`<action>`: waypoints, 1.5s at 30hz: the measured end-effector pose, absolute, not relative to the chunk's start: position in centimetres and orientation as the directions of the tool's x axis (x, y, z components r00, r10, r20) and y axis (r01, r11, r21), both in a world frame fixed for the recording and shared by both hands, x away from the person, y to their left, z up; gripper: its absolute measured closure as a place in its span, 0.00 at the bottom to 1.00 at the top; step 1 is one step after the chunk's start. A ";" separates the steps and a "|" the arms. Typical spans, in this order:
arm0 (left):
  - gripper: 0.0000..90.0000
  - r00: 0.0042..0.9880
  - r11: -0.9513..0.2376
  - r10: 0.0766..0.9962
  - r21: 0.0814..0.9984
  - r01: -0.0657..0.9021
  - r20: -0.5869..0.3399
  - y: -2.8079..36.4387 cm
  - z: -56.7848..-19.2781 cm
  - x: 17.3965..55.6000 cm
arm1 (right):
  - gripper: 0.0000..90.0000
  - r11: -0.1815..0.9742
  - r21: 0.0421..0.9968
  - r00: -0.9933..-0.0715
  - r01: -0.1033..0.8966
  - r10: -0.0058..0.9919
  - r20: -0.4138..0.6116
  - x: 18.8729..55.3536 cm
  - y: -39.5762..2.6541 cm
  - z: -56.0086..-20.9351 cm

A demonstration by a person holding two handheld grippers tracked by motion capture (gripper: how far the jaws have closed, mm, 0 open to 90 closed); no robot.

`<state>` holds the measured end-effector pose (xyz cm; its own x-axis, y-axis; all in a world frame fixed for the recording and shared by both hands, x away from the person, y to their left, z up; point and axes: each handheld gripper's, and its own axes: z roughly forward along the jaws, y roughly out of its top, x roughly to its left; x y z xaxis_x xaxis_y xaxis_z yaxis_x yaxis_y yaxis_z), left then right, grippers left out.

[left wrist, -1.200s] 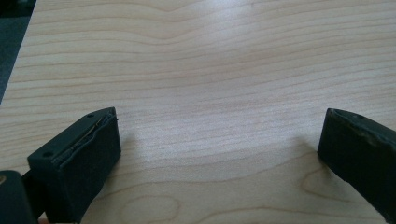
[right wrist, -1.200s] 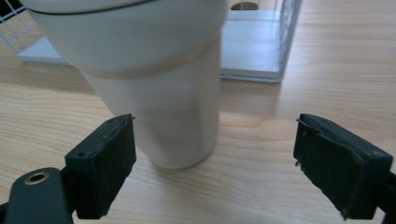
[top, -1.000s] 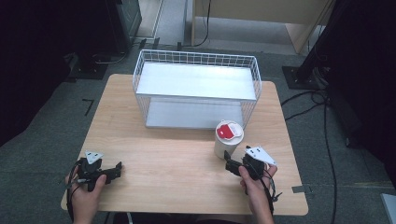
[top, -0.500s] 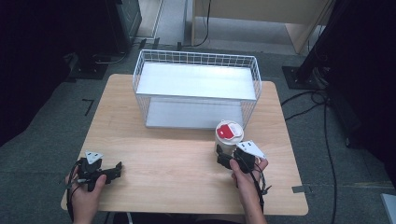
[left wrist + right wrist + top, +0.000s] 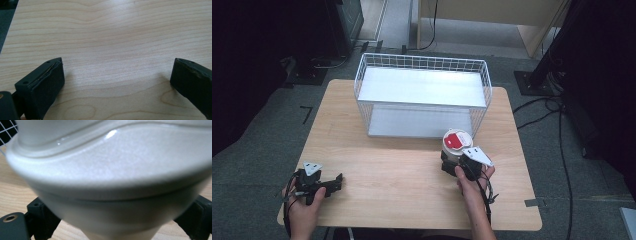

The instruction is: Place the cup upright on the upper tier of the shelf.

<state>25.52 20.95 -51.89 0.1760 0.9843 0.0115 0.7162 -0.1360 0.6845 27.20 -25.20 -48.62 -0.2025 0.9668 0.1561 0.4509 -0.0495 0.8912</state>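
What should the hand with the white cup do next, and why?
Probably close the right gripper on the white cup. The right gripper view shows the cup's body between its two black fingers, which stand either side of it, apparently not yet pressing. The wire basket stands just behind.

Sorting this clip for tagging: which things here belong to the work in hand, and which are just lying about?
In the job:
- white cup with a red-and-white lid, between the right gripper's jaws
- wire basket, just behind the cup, probably its destination

Lying about:
- left gripper, open over bare wooden table
- floor cables
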 end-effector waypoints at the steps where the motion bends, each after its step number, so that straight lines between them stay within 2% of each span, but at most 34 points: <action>1: 0.00 0.176 -0.136 0.984 0.684 0.716 0.011 20.9 -51.9 25.5 | 0.08 -0.049 0.891 -0.202 0.451 0.967 0.156 27.2 -25.2 -48.6; 23: 0.00 0.176 -0.137 0.984 0.684 0.716 0.012 21.0 -51.9 25.5 | 0.09 -0.070 0.919 -0.182 0.388 0.972 0.151 27.4 -24.7 -49.1; 29: 0.00 0.177 -0.137 0.984 0.684 0.717 0.012 21.0 -51.9 25.5 | 0.10 -0.103 0.919 -0.172 0.380 0.968 0.180 27.4 -25.0 -49.0; 45: 0.00 0.177 -0.137 0.984 0.684 0.717 0.012 21.0 -51.9 25.5 | 0.10 -0.124 0.942 -0.212 0.313 0.957 0.196 27.0 -24.5 -45.8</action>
<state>25.52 20.95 -51.88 0.1766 0.9842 0.0116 0.7166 -0.1367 0.6840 27.01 -24.51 -45.78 -0.2124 0.9573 0.1962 0.3132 -0.1235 0.9416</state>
